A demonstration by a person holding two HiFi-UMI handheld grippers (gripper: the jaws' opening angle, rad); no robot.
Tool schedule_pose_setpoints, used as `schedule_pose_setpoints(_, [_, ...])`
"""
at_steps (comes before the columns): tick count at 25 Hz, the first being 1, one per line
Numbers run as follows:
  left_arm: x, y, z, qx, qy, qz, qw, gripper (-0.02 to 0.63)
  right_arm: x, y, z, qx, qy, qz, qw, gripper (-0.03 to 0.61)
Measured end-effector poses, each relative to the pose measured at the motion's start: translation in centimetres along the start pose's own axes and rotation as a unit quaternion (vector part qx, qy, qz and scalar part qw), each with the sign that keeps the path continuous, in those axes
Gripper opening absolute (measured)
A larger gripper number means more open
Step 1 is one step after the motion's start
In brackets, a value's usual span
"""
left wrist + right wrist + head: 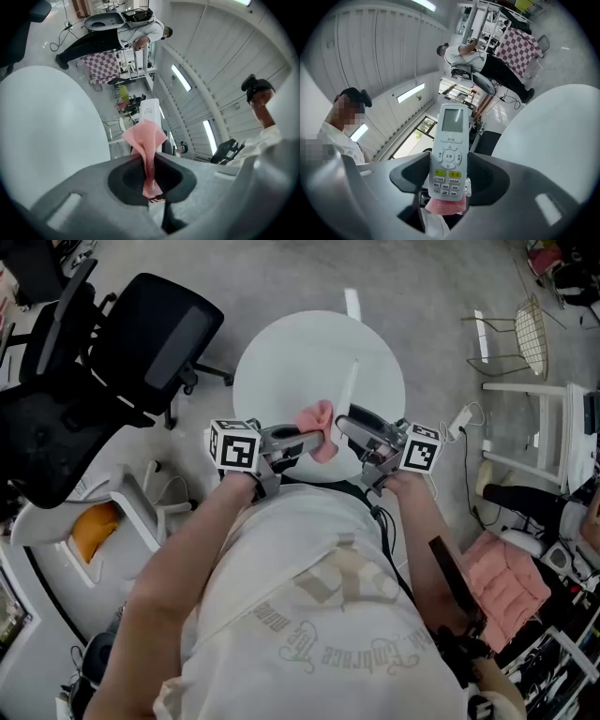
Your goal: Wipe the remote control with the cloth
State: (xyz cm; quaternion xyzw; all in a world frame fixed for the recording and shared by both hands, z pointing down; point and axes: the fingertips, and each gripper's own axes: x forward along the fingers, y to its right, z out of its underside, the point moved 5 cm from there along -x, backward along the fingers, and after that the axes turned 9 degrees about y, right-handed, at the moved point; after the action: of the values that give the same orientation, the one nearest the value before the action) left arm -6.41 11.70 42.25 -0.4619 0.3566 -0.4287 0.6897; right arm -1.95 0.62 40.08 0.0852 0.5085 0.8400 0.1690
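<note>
Looks like an open office or lab workspace: black swivel chair [155, 338], round white table [281, 371], cable [466, 465] on grey floor [309, 268], strip lights [181, 78] overhead.

The remote control [449, 150] hides most of the cloth [446, 205] behind it.

Head camera: we look steeply down onto the round white bench [291, 348]. Cameras on the left tool [151, 159] and the right tool [449, 161]: we look level along each one's jaws, close up; all three share that bench.
</note>
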Motion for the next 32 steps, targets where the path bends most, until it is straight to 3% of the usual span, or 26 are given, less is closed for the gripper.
schedule_pose_setpoints(9, [0.1, 0.1, -1.6, -0.001, 0.03, -0.004, 0.9995, 0.018, -0.2, -1.1, 1.9, -0.024, -0.061, -0.03, 0.997, 0.258])
schedule_pose_setpoints(21, [0.1, 0.8, -7.7, 0.014, 0.087, 0.011, 0.996, 0.018, -1.0, -1.3, 5.0, -0.062, -0.144, -0.027, 0.987, 0.258])
schedule_pose_setpoints(25, [0.5, 0.6, -6.8, 0.009, 0.066, 0.006, 0.9978, 0.018, -1.0, -1.2, 4.6, -0.058, -0.13, -0.028, 0.989, 0.258])
schedule_pose_setpoints(32, [1.4, -1.2, -2.8, -0.029, 0.01, -0.03, 0.9991, 0.018, -0.5, 0.0, 1.7, -0.025, -0.062, -0.035, 0.997, 0.257])
